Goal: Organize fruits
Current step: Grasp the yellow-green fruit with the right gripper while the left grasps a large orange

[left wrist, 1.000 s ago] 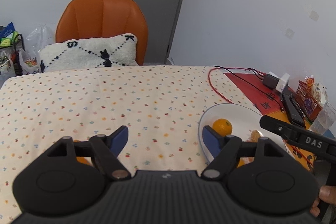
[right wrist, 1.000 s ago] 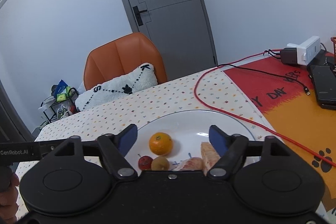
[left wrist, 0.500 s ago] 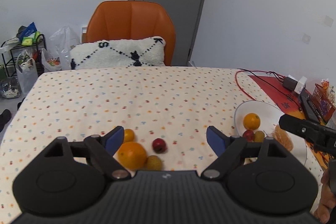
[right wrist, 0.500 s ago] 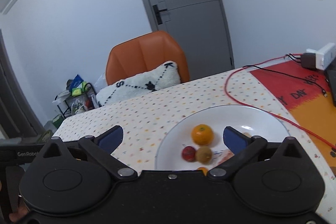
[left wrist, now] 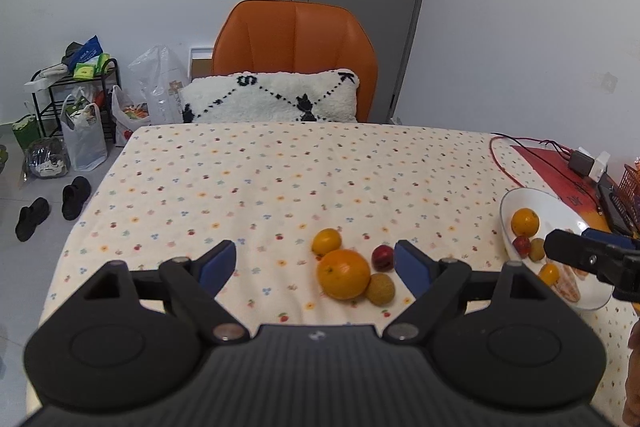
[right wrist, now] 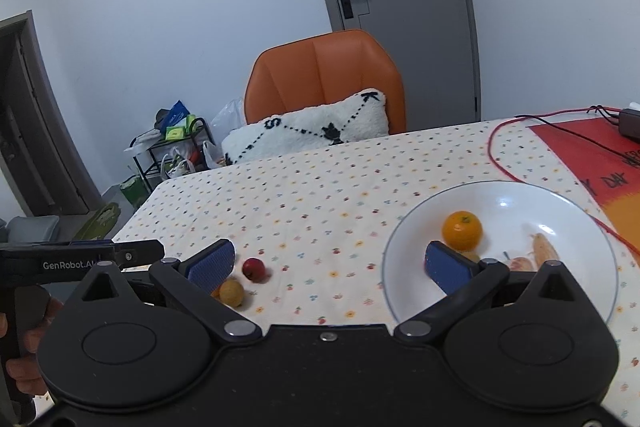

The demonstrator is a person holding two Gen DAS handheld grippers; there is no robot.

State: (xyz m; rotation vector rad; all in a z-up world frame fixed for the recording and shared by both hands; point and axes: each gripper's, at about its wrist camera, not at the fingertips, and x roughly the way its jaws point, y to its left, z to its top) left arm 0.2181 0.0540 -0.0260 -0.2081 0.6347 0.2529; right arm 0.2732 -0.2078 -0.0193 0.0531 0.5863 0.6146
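Observation:
On the spotted tablecloth lie a big orange [left wrist: 343, 273], a small orange [left wrist: 326, 241], a small red fruit [left wrist: 382, 257] and a yellow-brown fruit [left wrist: 380, 289]. My left gripper [left wrist: 316, 263] is open above them, holding nothing. A white plate [right wrist: 568, 215] at the right holds an orange [right wrist: 461, 230], a peeled piece [right wrist: 545, 249] and small fruits partly hidden by my fingers. My right gripper [right wrist: 332, 263] is open and empty, between the loose fruits [right wrist: 253, 269] and the plate. The plate also shows in the left wrist view [left wrist: 560, 207].
An orange chair [left wrist: 295, 39] with a white cushion [left wrist: 272, 98] stands behind the table. A red cable [right wrist: 496, 155], a red-orange mat [right wrist: 592, 163], a charger [left wrist: 581, 162] and a phone lie at the right. Bags and a rack [left wrist: 76, 99] stand on the floor left.
Both grippers have drawn back and swung left. The loose fruits on the cloth have come into both views, and the plate has shifted to the right. Both grippers stay open.

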